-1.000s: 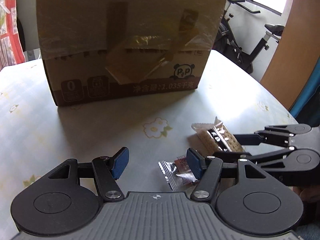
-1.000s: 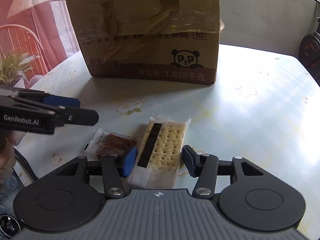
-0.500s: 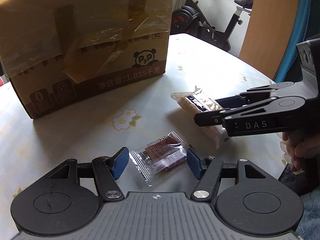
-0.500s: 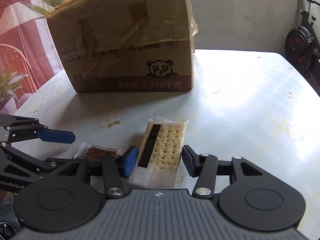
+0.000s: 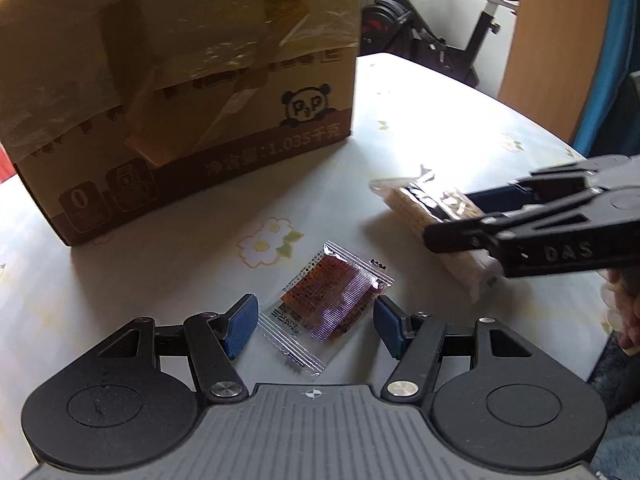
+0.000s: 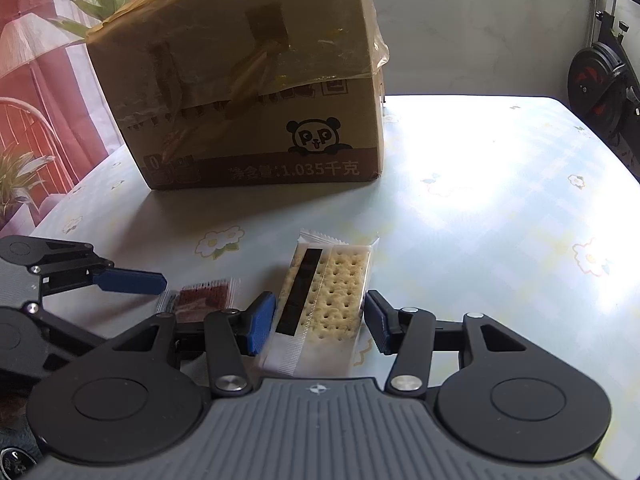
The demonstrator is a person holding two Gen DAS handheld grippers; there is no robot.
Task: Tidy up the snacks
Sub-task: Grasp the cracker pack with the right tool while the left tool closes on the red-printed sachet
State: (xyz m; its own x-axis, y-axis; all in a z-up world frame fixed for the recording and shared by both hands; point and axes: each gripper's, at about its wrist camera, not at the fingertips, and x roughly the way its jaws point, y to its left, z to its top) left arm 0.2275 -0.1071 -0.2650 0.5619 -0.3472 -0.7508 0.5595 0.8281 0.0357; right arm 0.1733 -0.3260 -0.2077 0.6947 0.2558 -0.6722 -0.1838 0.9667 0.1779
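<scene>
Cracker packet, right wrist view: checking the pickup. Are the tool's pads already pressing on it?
No. The cracker packet lies between the right tool's pads, gaps showing on both sides.

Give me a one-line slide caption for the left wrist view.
Left gripper open around a red snack packet on the floral table; right gripper straddles the cracker pack beside it.
</scene>
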